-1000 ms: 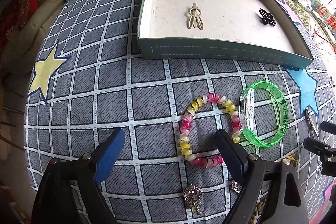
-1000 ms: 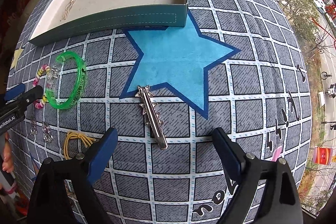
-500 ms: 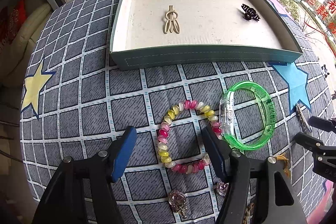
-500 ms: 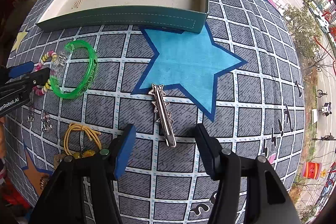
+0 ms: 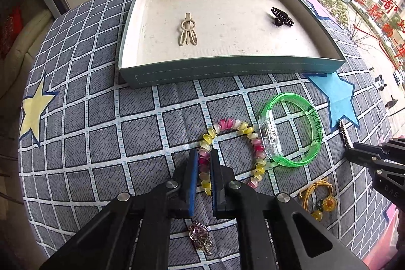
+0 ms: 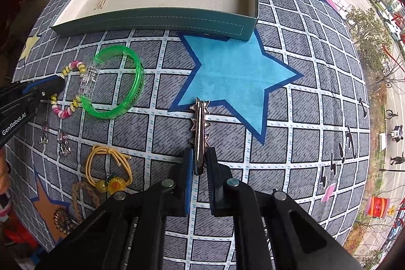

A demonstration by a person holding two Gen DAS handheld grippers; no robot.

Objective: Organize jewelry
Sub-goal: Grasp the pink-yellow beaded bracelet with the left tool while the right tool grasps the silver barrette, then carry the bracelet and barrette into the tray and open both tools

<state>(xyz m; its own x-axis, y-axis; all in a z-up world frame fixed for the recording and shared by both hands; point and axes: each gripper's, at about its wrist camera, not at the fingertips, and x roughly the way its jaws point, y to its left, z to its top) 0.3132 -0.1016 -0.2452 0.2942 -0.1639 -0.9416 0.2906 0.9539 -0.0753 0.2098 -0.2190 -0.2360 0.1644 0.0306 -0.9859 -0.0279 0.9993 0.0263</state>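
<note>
My left gripper (image 5: 204,156) is shut on the left side of a pink, yellow and white bead bracelet (image 5: 234,128) that lies on the grid cloth; it also shows in the right wrist view (image 6: 72,67). My right gripper (image 6: 198,156) is shut on the near end of a silver spiked hair clip (image 6: 200,123); the clip lies flat. A green clear bangle (image 5: 291,128) lies against the bracelet's right side. The teal tray (image 5: 227,70) at the back holds a beige hair clip (image 5: 187,29) and a black claw clip (image 5: 281,17).
A yellow hair tie with a sunflower charm (image 6: 108,168), two silver pendants (image 6: 54,138), a braided cord (image 6: 83,194) and a spiral coil (image 6: 62,219) lie at the left of the right wrist view. A silver heart pendant (image 5: 200,237) lies under my left gripper.
Both grippers moved forward and down and closed: the left onto the bead bracelet, the right onto the silver hair clip. Both were open before.
</note>
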